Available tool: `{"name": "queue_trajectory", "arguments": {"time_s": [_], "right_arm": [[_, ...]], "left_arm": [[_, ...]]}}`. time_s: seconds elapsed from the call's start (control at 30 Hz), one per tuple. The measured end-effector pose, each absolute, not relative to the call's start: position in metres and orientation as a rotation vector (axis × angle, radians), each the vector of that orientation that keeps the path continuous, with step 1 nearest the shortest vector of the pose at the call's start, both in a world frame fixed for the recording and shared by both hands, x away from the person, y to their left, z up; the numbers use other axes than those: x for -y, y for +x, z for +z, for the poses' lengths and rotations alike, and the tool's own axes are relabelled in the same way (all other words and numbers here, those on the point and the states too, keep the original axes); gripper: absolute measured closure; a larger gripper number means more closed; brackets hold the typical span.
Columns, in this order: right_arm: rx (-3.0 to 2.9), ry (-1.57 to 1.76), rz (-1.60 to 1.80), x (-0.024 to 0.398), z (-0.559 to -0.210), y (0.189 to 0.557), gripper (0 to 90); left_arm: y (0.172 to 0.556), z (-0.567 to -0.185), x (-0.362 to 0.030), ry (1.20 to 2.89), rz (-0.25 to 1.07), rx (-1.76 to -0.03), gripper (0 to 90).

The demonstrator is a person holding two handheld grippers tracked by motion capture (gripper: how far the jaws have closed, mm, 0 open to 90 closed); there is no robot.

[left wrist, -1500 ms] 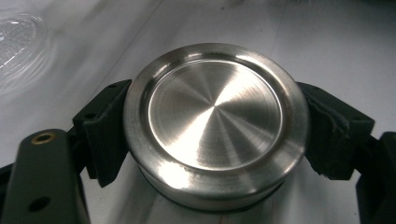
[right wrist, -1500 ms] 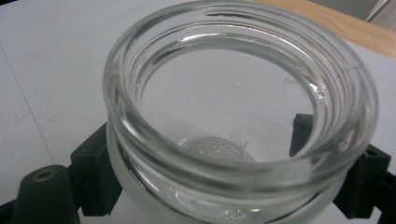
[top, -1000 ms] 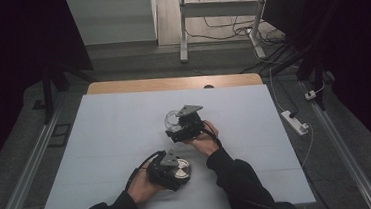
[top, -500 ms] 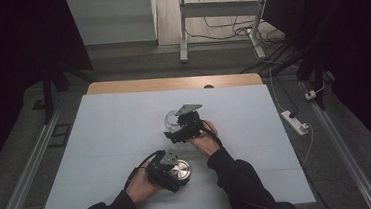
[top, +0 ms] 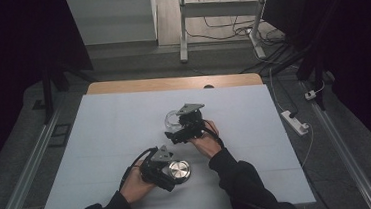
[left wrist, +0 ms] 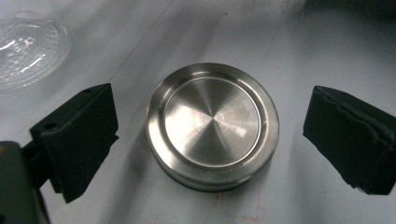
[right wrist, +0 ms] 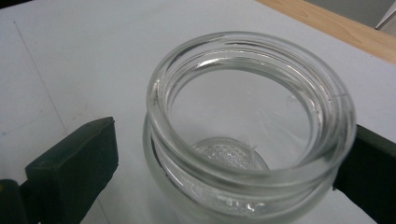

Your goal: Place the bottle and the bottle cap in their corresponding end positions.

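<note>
Black foam fingers [left wrist: 79, 140] of the left gripper [left wrist: 205, 140] stand spread on either side of a round brushed-steel lid [left wrist: 212, 125], having just been opening, with clear gaps between pads and metal. The lid lies flat on the pale grey desk [top: 101, 141], nothing pressing on it.

On the right gripper [right wrist: 224, 172] the fingers [right wrist: 74, 163] have likewise just been opening. They flank a clear, wide-mouthed glass jar [right wrist: 247, 121] that stands upright and empty beyond the lid. The left pad is plainly off the glass; the right one sits very near the wall, and I cannot tell whether it touches.

Risks from here, as I judge them:
- A pad dragging on the jar as the right hand [top: 204, 142] pulls away could tip or slide it, since the glass is smooth.
- The left hand [top: 137, 184] lifting at a slant could catch the lid's raised rim and skate it across the desk.

The lid shows a concentric machined sheen and a stepped rim. The jar has a thick threaded neck and a dimpled base.
</note>
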State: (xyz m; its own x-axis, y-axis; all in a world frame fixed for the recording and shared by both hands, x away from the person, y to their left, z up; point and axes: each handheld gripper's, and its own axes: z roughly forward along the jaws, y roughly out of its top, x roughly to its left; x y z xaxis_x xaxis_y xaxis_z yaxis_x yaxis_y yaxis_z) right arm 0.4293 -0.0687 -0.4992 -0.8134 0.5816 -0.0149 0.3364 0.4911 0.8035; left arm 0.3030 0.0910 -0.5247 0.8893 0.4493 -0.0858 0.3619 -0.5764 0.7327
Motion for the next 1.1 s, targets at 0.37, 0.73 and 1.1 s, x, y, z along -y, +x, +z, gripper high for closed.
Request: {"name": "queue_trajectory", "arguments": {"time_s": [0.37, 0.73, 1.1], "right_arm": [[-2.454, 0.782, 1.277, 0.084, -0.488, 0.419, 0.0], [-2.461, 0.755, 1.304, 0.093, -0.481, 0.408, 0.0], [-2.525, 0.787, 1.308, 0.096, -0.477, 0.397, 0.0]], "left_arm": [[0.303, -0.518, -0.104, 2.195, 0.098, -0.600, 1.4], [0.299, -0.510, -0.121, 2.141, 0.050, -0.608, 0.0], [0.292, -0.504, -0.135, 2.127, 0.022, -0.593, 0.0]]}}
